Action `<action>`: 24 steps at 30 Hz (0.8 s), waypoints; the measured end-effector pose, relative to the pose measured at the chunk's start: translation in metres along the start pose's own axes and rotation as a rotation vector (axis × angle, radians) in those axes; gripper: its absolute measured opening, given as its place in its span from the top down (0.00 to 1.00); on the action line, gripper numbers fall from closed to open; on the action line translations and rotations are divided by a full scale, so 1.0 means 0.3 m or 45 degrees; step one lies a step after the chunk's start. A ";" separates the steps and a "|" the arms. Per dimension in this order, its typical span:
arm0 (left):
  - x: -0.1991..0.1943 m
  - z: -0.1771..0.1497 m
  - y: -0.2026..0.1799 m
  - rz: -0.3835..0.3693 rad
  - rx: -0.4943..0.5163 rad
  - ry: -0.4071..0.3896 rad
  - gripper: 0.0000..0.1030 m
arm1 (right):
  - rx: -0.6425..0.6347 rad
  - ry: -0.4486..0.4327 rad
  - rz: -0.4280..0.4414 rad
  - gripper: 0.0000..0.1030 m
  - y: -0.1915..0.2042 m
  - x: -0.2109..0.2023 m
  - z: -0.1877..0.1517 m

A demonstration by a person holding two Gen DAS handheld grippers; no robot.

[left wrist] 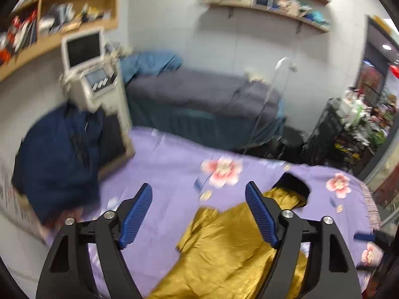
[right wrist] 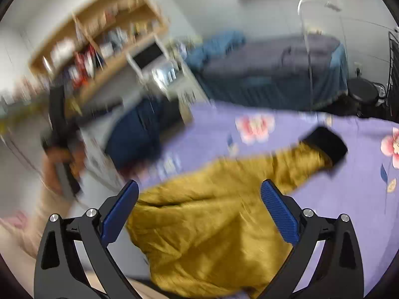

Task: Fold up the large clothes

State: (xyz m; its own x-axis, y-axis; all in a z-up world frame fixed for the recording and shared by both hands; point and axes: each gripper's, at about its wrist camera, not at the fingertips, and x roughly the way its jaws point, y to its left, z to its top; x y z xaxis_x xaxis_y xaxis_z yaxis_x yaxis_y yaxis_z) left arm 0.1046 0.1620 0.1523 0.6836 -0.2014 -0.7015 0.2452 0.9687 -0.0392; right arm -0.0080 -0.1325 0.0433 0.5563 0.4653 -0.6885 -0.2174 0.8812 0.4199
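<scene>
A mustard-yellow jacket [left wrist: 224, 249] with a black cuff [left wrist: 295, 185] lies on a purple flowered bedspread [left wrist: 162, 174]. My left gripper [left wrist: 199, 196] is open and empty, held above the jacket's near part. In the right wrist view the same jacket [right wrist: 212, 229] lies spread with one sleeve reaching to the black cuff [right wrist: 324, 142] at the right. My right gripper [right wrist: 200, 191] is open and empty above the jacket's body. The other gripper [right wrist: 59, 129] shows blurred at the left of that view.
A dark blue garment [left wrist: 57, 154] is heaped at the bed's left edge. A white machine with a screen [left wrist: 92, 74] stands behind it. A grey-covered bed [left wrist: 199, 99] is beyond, a black rack [left wrist: 336, 134] at the right, wooden shelves [left wrist: 62, 12] on the wall.
</scene>
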 end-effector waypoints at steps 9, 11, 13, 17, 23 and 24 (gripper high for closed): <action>0.225 -0.499 0.372 0.013 -0.266 0.451 0.18 | -0.038 0.294 0.007 0.06 0.052 0.198 -0.088; 0.277 -0.681 0.423 -0.079 -0.358 0.616 0.18 | -0.007 0.294 0.010 0.06 0.079 0.178 -0.093; 0.330 -0.827 0.452 -0.112 -0.423 0.726 0.18 | 0.017 0.306 0.009 0.06 0.078 0.191 -0.081; 0.412 -1.043 0.447 -0.127 -0.468 0.808 0.18 | 0.075 0.341 0.034 0.06 0.065 0.232 -0.086; 0.469 -1.058 0.285 -0.278 -0.457 0.886 0.49 | 0.097 0.358 -0.029 0.06 0.051 0.238 -0.120; 0.458 -1.017 0.239 -0.315 -0.395 0.849 0.69 | 0.105 0.348 -0.041 0.06 0.045 0.231 -0.126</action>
State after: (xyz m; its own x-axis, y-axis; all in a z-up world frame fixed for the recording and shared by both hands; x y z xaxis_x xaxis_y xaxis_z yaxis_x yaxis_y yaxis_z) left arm 0.0062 0.2480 -0.1640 0.0514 -0.3823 -0.9226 0.0654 0.9231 -0.3789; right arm -0.0026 -0.0851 -0.0210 0.3227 0.4523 -0.8314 -0.1311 0.8913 0.4340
